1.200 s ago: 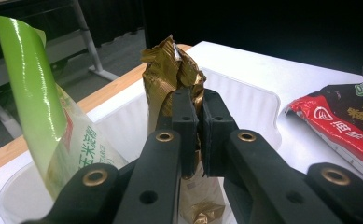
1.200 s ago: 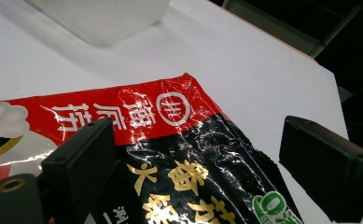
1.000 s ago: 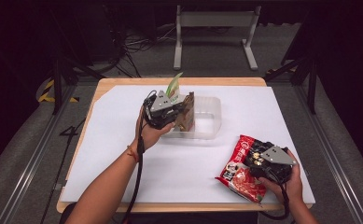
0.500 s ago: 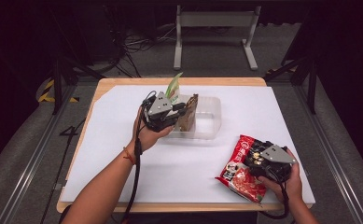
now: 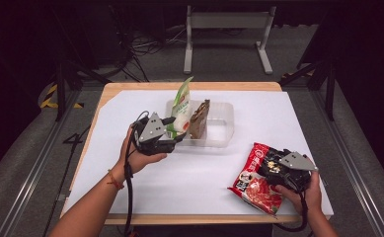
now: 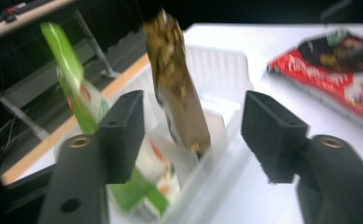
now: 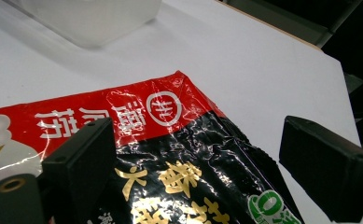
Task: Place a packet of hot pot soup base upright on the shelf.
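The left gripper (image 5: 172,137) sits in a hand whose forearm runs up from the bottom edge toward the near left side of the clear plastic bin (image 5: 224,129). Its jaws stand wide apart and released, holding nothing, aimed at the bin's contents. Inside the bin a green-and-white pouch (image 6: 79,100) stands upright at the left end, and a brown packet (image 6: 179,88) leans beside it, both poking above the rim. The right gripper (image 5: 273,165) rests low by the table's near right corner, the hand gripping it from behind. Its jaws are spread open over the red-and-black noodle packet (image 7: 170,140), which lies flat on the white table (image 5: 189,182)
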`<action>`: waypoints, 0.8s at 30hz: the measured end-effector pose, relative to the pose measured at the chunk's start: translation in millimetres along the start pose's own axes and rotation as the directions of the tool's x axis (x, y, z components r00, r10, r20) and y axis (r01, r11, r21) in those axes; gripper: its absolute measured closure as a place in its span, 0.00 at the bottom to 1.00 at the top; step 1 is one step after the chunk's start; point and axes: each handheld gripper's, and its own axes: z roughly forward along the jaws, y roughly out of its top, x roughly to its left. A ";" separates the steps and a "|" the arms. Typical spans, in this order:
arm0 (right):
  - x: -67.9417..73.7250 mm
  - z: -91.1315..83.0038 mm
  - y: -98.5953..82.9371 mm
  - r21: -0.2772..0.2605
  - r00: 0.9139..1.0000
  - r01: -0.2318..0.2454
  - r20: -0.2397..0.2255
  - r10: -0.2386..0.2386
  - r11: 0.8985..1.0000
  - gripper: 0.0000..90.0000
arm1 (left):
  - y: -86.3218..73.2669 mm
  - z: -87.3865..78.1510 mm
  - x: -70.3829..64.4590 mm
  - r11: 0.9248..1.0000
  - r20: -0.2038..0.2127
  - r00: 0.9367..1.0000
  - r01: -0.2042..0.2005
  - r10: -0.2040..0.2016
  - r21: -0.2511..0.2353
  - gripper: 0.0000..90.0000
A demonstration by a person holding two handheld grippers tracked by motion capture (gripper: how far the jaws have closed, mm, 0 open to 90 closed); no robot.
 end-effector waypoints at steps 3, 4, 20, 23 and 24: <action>-0.9 -0.4 0.0 0.002 1.000 -0.007 -0.003 0.007 1.000 0.13 | -12.3 -7.5 -5.4 0.999 0.000 1.000 -0.020 0.020 0.034 0.34; -1.0 -0.8 -0.1 0.002 1.000 -0.007 -0.006 0.007 1.000 0.13 | -16.9 -9.3 -7.3 0.999 0.004 1.000 -0.021 0.021 0.046 0.31; -11.7 -6.2 -4.3 0.014 0.997 -0.071 -0.016 0.072 0.997 0.15 | -87.1 -25.4 -9.7 0.986 0.036 0.998 0.042 -0.048 0.160 0.18; -17.5 -6.7 -5.6 0.028 0.995 -0.092 -0.033 0.093 0.995 0.15 | -98.3 -29.5 -8.6 0.983 0.025 0.997 0.062 -0.067 0.170 0.16; -19.5 -6.9 -6.4 0.030 0.994 -0.104 -0.029 0.104 0.994 0.15 | -103.0 -31.3 -7.8 0.983 0.022 0.997 0.073 -0.078 0.171 0.16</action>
